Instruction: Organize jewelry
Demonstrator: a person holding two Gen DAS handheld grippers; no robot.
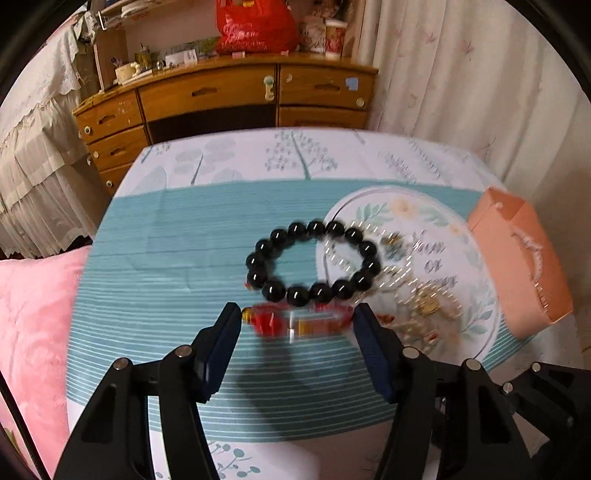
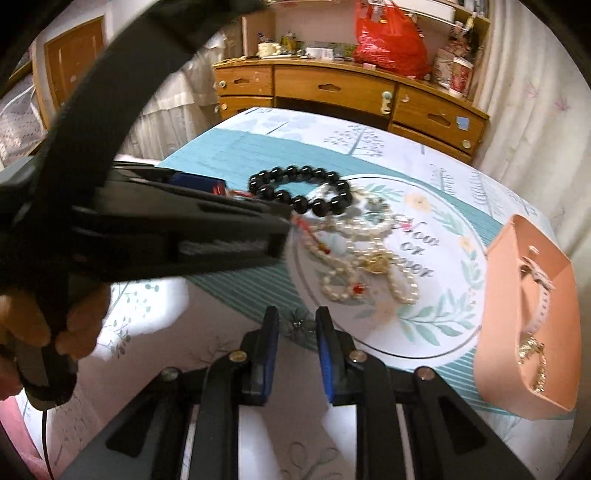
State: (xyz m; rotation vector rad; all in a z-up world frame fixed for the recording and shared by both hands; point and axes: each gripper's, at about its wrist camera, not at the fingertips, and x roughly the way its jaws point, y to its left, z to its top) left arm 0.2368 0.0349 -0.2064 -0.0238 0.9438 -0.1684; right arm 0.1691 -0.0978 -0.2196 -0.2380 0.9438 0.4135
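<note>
Pick step: left gripper (image 1: 297, 319) jaws wide apart, straddling blurred red-and-amber beaded bracelet (image 1: 299, 322), probably on the bed's teal cloth beside black round-bead bracelet (image 1: 313, 263). Next: close, carry to peach open box (image 1: 517, 266). Right gripper (image 2: 297, 321) idle, jaws slightly apart.

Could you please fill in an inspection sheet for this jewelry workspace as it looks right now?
Surface: bed sheet, teal stripes with a round floral print.
Job's things: black bead bracelet lying flat; red bead bracelet, blurred, between the left fingers; pearl strands tangled on the round print; peach box open, holding a watch and a gold chain.
Clutter: nothing seen on the sheet.
Grippers: left gripper open around the red bracelet; right gripper open, holding nothing.
Cables: thin black lead below the left handle.
Surroundings: wooden dresser, red bag, curtains, pink pillow.
</note>
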